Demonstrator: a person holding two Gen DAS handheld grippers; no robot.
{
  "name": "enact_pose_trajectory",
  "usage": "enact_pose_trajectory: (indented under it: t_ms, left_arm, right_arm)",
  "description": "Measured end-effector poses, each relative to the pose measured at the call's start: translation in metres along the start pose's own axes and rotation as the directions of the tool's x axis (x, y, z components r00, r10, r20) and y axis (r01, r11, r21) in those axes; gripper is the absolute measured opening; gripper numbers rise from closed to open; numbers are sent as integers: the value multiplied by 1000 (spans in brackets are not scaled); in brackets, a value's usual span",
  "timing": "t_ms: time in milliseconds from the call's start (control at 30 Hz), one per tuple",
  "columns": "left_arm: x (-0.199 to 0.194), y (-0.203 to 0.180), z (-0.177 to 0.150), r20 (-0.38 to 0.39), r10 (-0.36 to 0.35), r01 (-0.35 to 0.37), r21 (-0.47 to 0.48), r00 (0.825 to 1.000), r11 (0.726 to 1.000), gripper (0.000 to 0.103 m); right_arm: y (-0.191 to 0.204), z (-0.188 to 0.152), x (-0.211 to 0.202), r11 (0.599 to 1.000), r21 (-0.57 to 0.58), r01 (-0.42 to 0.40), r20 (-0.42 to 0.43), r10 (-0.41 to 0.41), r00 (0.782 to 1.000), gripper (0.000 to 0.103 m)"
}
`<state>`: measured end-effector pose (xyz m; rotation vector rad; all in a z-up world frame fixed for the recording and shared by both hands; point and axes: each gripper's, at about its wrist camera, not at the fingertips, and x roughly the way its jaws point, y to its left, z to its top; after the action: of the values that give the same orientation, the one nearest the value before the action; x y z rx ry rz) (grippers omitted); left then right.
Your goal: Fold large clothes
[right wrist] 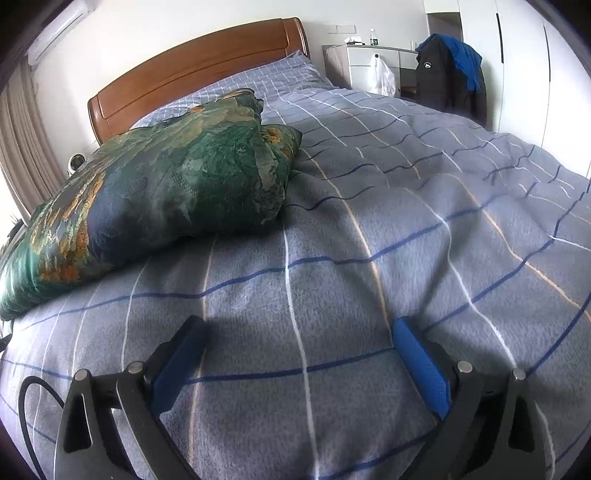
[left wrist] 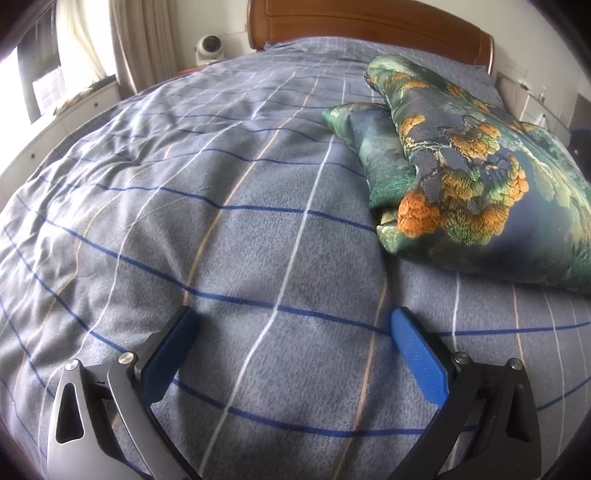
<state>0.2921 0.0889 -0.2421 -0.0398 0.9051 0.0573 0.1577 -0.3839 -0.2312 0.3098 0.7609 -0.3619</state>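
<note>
**Folded floral garment on the bed, both jaws released**

Folded into a thick, puffy bundle: a green floral garment [left wrist: 476,177] [right wrist: 155,192] with orange and dark blue patches, resting on a grey-blue checked duvet [left wrist: 221,221] [right wrist: 406,229] that covers the bed. Lying toward the headboard side, well apart from both grippers; to the right in the left wrist view, to the left in the right wrist view.

Left gripper [left wrist: 293,323] low over the duvet, jaws spread wide, blue pads [left wrist: 417,354] apart with only bare checked cloth between them, grasping nothing. Right gripper [right wrist: 297,330] likewise low over the duvet, jaws wide and released, nothing held; whether the tips touch the cloth cannot be told.

Beyond the garment: a brown wooden headboard [left wrist: 369,26] [right wrist: 192,66]. Past the far side of the bed, a white cabinet [right wrist: 373,62] and a dark jacket [right wrist: 448,74] with blue cloth draped over it. On the other side, beige curtains [left wrist: 136,37] and a small white round device [left wrist: 209,48].
</note>
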Motion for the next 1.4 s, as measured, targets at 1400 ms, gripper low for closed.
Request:
enact_pose_trajectory:
  t_ms: [1400]
  left_arm:
    - [0,0,0,1,0,0,0,1000,1000,103]
  right_arm:
    - [0,-9,-7,1000,-9,-4,30,4,1000,100]
